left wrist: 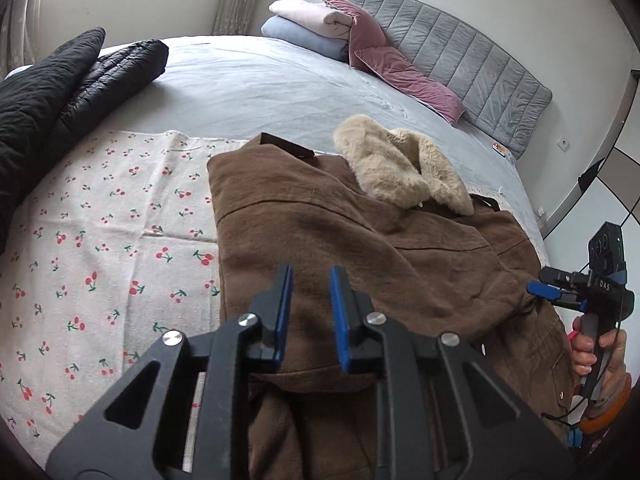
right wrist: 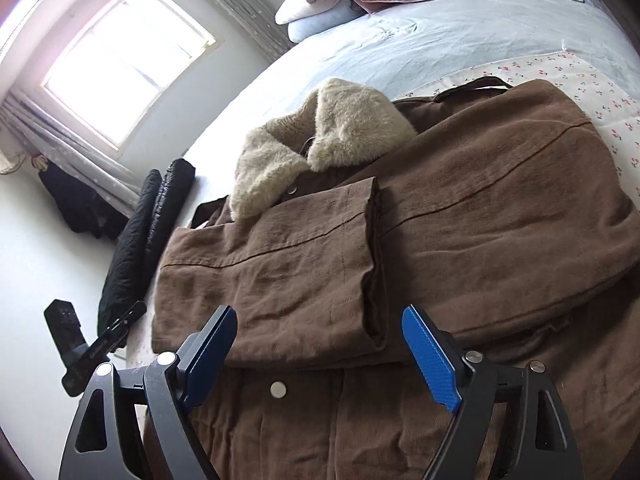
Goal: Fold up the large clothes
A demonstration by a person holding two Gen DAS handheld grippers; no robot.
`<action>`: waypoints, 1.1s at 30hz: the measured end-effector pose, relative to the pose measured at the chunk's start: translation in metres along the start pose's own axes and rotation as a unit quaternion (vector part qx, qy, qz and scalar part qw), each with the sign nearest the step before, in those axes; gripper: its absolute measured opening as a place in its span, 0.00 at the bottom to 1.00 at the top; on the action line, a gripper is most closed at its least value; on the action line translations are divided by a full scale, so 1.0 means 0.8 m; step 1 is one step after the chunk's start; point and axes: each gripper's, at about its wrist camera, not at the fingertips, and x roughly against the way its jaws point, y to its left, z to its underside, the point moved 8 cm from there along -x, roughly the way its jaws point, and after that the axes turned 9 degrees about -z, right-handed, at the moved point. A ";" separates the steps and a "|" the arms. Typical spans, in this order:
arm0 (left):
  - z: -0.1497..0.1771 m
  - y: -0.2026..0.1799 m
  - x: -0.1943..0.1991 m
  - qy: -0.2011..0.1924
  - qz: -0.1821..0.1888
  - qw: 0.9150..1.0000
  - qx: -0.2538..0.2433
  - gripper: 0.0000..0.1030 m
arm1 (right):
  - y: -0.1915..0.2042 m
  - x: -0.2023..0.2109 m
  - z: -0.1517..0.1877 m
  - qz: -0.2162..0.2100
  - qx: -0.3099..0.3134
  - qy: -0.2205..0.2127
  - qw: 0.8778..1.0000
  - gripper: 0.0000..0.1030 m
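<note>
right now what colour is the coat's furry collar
Cream-beige collar on the brown coat; right wrist view shows it best.

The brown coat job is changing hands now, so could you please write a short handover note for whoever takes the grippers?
Left gripper: jaws narrow, nothing between them, over the brown coat.
Right gripper: open, empty, over the coat's front.
Coat lies on the cherry-print cloth on the bed, fur collar towards the headboard.
Done: both sleeves folded in across the front.
Left: probably fold the lower part up.

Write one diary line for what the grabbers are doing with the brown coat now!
brown coat: sleeves folded in, on bed | left gripper: narrow gap, empty, above coat | right gripper: open, empty, above coat
</note>
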 end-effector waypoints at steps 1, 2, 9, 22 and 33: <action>0.009 -0.002 -0.011 0.013 0.001 1.000 -0.007 0.21 | -0.006 -0.015 -0.006 0.018 0.002 0.002 1.000 0.76; 0.020 -0.003 -0.023 0.029 -0.001 0.999 -0.017 0.21 | -0.014 -0.029 -0.011 0.038 0.003 0.004 0.999 0.68; 0.038 -0.002 -0.034 0.065 -0.015 0.997 -0.046 0.21 | -0.015 -0.073 -0.020 0.090 0.059 -0.007 0.994 0.08; -0.065 -0.004 -0.076 0.022 -0.064 0.996 -0.054 0.21 | -0.020 -0.011 -0.047 0.130 0.083 -0.069 0.986 0.26; -0.042 0.030 -0.127 0.052 -0.164 0.984 -0.048 0.21 | -0.020 -0.072 -0.026 0.140 0.134 -0.025 0.981 0.35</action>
